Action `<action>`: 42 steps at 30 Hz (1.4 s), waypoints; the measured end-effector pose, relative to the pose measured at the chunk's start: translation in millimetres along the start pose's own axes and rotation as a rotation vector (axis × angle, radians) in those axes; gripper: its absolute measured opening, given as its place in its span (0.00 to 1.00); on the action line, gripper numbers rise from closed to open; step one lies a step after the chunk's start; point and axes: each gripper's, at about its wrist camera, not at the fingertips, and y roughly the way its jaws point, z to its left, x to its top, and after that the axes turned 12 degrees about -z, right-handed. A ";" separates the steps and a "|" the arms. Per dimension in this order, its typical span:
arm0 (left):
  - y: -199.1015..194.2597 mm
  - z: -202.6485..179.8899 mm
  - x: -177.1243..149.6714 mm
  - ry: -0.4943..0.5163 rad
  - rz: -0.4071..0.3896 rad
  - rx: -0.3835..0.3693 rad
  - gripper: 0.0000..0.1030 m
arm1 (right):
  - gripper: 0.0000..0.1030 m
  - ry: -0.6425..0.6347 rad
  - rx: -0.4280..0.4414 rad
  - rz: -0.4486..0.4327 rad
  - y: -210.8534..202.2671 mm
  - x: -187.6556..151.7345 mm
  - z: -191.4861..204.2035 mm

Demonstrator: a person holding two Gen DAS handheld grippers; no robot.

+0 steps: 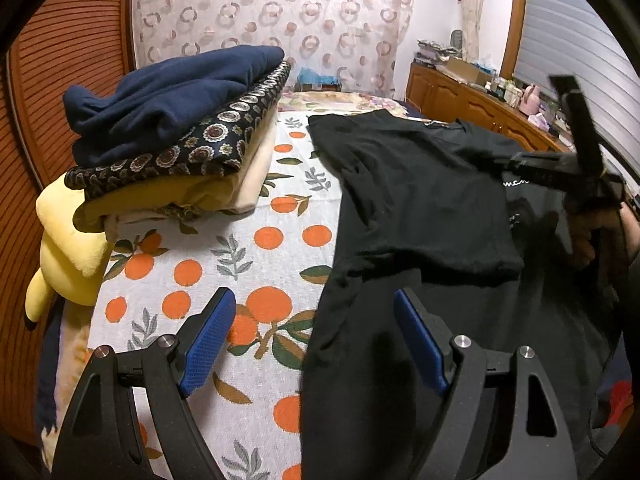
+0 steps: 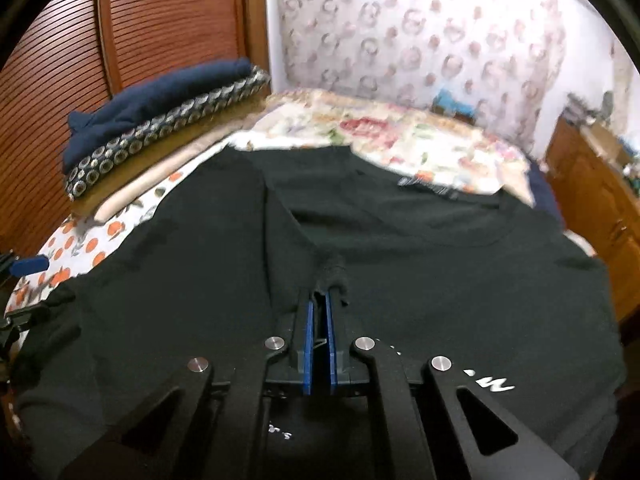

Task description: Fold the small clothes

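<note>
Black T-shirt (image 2: 400, 272) spread on bedspread (image 1: 248, 240).
Right gripper (image 2: 320, 300) clamped on a shirt fold; left gripper (image 1: 312, 320) wide open, empty, over the shirt's edge.

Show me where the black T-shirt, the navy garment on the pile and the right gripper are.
black T-shirt (image 1: 420, 200), left wrist view, folded-over panel.
navy garment (image 1: 172, 96), left wrist view, top surface.
right gripper (image 2: 323, 296), right wrist view, between fingertips.

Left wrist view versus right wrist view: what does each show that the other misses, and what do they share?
Only the left wrist view shows the open left gripper above the shirt's edge and the yellow plush under the stack. Only the right wrist view shows the right gripper shut on a pinch of the black T-shirt. Both show the T-shirt spread on the orange-print sheet and the folded stack topped in navy.
</note>
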 end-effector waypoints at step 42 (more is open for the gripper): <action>1.4 10.3 -5.2 -0.069 0.009 0.008 0.79 | 0.67 0.092 -0.143 -0.018 -117.8 -60.9 -87.5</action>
